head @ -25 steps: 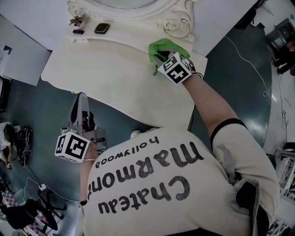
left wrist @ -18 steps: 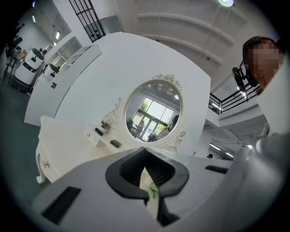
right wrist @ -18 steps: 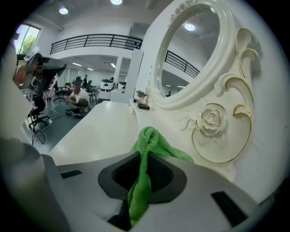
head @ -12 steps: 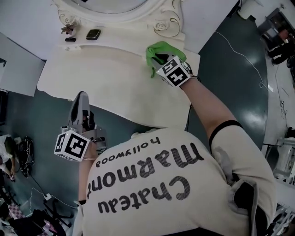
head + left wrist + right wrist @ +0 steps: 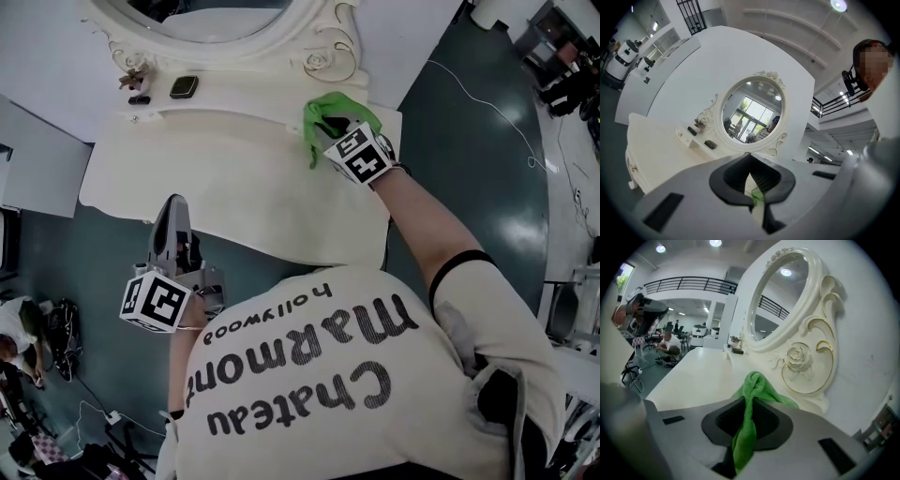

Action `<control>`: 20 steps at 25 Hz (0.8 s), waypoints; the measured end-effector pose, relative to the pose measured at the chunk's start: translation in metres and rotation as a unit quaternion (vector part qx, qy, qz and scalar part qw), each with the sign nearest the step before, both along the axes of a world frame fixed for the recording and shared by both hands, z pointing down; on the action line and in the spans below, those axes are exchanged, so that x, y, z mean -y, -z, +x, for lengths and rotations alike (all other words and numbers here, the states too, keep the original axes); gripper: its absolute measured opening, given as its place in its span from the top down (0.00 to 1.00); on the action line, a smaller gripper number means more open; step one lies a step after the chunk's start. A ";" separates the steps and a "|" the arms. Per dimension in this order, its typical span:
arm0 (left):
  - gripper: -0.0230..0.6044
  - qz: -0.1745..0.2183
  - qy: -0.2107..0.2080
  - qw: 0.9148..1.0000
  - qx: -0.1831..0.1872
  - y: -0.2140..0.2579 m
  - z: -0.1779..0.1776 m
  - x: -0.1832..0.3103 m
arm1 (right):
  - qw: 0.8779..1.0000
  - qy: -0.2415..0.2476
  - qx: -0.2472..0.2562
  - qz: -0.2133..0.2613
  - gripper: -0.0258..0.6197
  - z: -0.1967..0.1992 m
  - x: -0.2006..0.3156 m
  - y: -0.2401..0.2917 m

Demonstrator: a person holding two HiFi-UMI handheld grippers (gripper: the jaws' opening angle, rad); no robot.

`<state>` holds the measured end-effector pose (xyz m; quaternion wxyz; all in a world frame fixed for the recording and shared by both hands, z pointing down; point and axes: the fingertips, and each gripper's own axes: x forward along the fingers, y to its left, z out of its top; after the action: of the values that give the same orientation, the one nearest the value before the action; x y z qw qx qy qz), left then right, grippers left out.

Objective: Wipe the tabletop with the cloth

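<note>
Cloth [image 5: 345, 105] edges slightly toward tabletop's [image 5: 234, 178] rt rear corner, pinched in R gripper [image 5: 330, 128], L gripper [image 5: 172, 206] closed & idle: mid-wipe, next needs a pressed sweep left.

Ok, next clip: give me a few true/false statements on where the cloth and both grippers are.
The right gripper is shut on the green cloth. True.
The cloth sits at the left end. False: it is at the tabletop's far right corner, by the mirror frame.
The left gripper presses on the tabletop. False: it hangs in the air, clear of the tabletop.
A dark flat item lies on the shelf below the mirror. True.
</note>
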<state>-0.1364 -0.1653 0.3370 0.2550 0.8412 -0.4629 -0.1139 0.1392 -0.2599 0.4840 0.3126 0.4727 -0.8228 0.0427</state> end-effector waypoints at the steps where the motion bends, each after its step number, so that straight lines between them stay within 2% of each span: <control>1: 0.95 0.000 -0.002 1.000 -0.001 0.000 0.001 0.001 | 1.000 -0.011 0.010 0.000 0.87 0.004 0.000 0.000; 4: 0.95 0.002 -0.005 1.000 -0.003 0.001 0.001 0.001 | 0.999 -0.037 0.030 0.004 0.87 0.015 -0.003 0.001; 13: 0.95 -0.004 -0.015 1.000 -0.010 0.000 0.005 0.003 | 0.994 -0.105 0.037 0.015 0.87 0.064 -0.015 0.003; 20: 0.95 0.000 -0.032 0.999 -0.012 0.004 0.011 0.004 | 0.982 -0.175 0.065 0.023 0.87 0.090 -0.028 0.003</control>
<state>-0.1251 -0.1692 0.3330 0.2641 0.8544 -0.4323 -0.1156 0.2292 -0.2322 0.4805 0.2348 0.6129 -0.7466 0.1086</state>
